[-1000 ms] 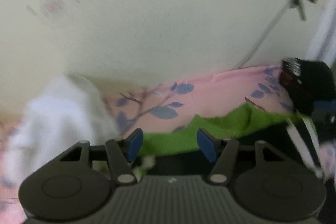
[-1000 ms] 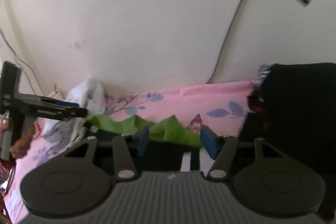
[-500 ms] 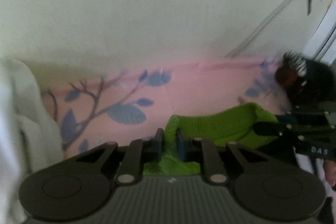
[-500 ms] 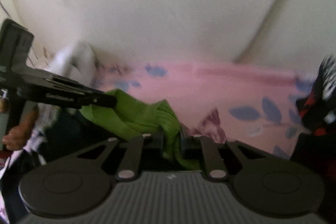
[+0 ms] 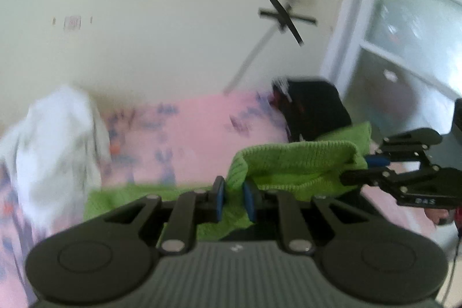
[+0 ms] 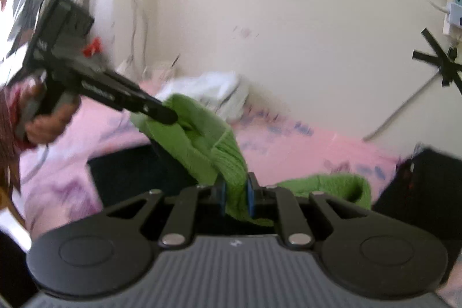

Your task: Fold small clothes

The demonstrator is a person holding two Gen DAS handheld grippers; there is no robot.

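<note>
You hold the green ribbed knit garment (image 5: 297, 163) lifted at centre frame over the pink floral bedsheet (image 5: 196, 134): your left gripper (image 5: 233, 197) and right gripper (image 6: 236, 197) each pinch an edge tight. Judging by this, folding has barely begun; no crease is made.

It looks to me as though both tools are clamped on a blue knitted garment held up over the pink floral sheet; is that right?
Nearly: the garment is green, not blue, as both wrist views show. The rest stands: the left tool and the right tool are each shut on the knit, over the pink floral sheet.
</note>
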